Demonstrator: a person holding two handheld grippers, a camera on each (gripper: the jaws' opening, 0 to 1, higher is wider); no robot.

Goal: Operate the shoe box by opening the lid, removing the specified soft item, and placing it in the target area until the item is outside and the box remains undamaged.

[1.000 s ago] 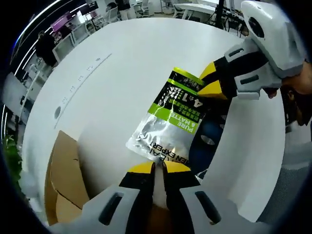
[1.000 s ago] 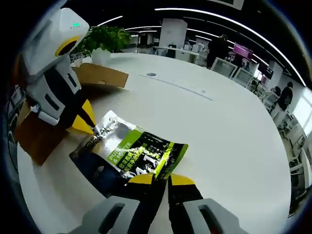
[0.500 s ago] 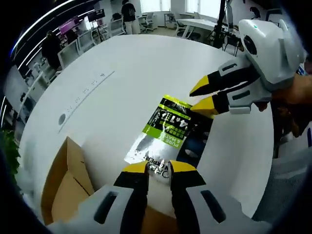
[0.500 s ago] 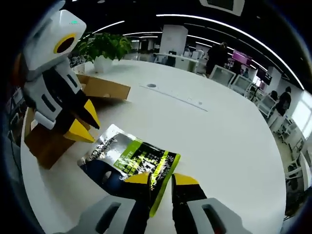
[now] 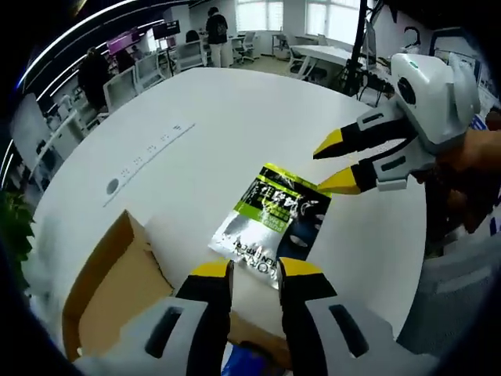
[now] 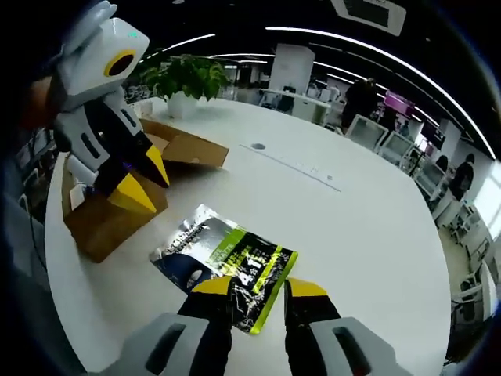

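Both our grippers have lifted off the glossy green-and-silver soft pouch (image 5: 272,225), jaws spread and empty. It lies flat on the round white counter (image 5: 235,117), just right of the open brown cardboard box (image 5: 109,290). A careless left gripper (image 5: 254,270) could crush that flap.

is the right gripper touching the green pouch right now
Apart. In the left gripper view the right gripper hangs open with white table showing between its yellow tips and the green pouch, which lies flat.

Pouch (image 5: 272,222) flat on counter (image 5: 235,117), between both claws; open shoe box (image 6: 117,207) beside pouch; potted plant (image 6: 184,78) behind box.
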